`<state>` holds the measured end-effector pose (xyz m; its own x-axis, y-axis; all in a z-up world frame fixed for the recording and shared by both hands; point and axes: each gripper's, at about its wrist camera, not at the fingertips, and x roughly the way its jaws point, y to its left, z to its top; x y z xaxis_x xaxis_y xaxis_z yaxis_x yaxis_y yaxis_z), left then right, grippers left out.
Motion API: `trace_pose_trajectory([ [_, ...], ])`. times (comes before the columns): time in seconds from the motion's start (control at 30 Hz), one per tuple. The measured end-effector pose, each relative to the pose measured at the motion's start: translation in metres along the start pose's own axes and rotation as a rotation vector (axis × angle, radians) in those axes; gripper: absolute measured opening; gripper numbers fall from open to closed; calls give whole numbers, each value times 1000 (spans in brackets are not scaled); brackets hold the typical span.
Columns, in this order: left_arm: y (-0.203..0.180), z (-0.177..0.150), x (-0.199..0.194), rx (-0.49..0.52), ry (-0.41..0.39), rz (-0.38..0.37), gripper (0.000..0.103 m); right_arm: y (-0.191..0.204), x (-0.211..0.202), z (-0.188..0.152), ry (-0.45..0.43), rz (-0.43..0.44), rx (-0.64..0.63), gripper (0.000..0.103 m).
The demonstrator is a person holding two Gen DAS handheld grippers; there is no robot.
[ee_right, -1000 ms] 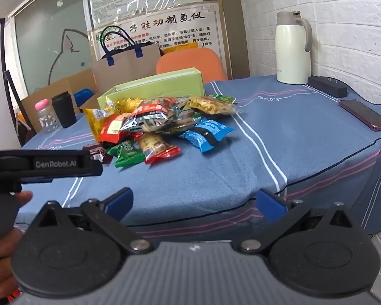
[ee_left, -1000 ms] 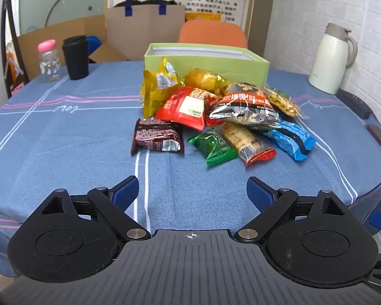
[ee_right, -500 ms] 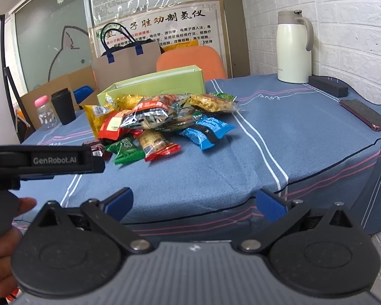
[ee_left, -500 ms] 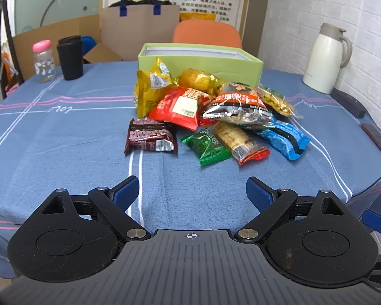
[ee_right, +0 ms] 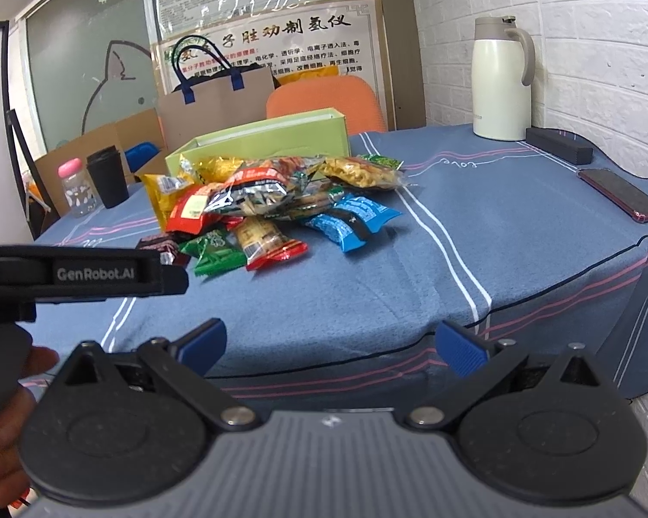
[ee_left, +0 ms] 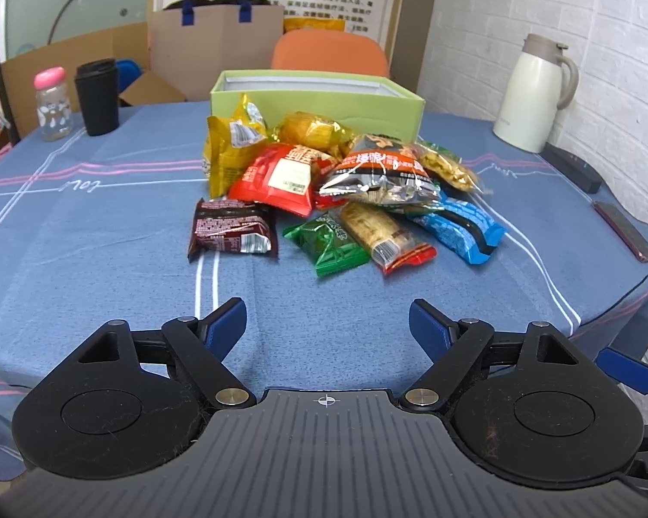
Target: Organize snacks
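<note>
1. Two grippers hover over the near edge of the table, both well short of the snacks. The left gripper has its jaws wide but closing, with nothing between them. The right gripper stands wide open and empty.

2. The snacks lie in a loose heap in the middle of the blue cloth, just in front of the open green box, which looks like where they should go. The brown packet sits a little apart at the left. The green packet and the cracker packet are nearest the grippers, and the blue packet is at the right.

3. The silver bag rests on top of several others. Pulling a lower packet first would likely drag or topple the heap.

4. The wrappers look slick and puffy. A pinch on the air-filled middle could slip or crush what is inside, so a hold near a sealed edge seems safer.

5. If the left jaws close much further before reaching a packet, they may be too narrow to go over it and would just push it along the cloth.

6. The phone lies near the right table edge and the white jug stands in the far corner. A wide sweep of the right gripper could knock either.

7. The two grippers are close together, so reaching for the same packet risks a collision.
</note>
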<state>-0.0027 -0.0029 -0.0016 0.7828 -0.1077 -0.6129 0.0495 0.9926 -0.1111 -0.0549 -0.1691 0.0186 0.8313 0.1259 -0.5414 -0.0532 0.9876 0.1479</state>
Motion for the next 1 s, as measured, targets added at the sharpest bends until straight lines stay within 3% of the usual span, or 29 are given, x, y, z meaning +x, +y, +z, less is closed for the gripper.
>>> trace_pose_trajectory([
  [0.33, 1, 1, -2, -3, -21, 8, 82, 0, 0, 1, 3, -2, -1, 103],
  [0.63, 1, 1, 0, 10, -13, 0, 86, 0, -1, 1, 0, -5, -10, 103],
  [0.77, 27, 6, 1, -36, -24, 15, 89, -3, -10, 3, -60, 17, -13, 103],
  [0.87, 50, 10, 6, -44, -13, 38, 89, -8, -10, 4, -105, 90, -3, 103],
  [1.0, 67, 14, 17, -58, 21, 39, 90, 5, 23, 6, -46, 94, -40, 103],
])
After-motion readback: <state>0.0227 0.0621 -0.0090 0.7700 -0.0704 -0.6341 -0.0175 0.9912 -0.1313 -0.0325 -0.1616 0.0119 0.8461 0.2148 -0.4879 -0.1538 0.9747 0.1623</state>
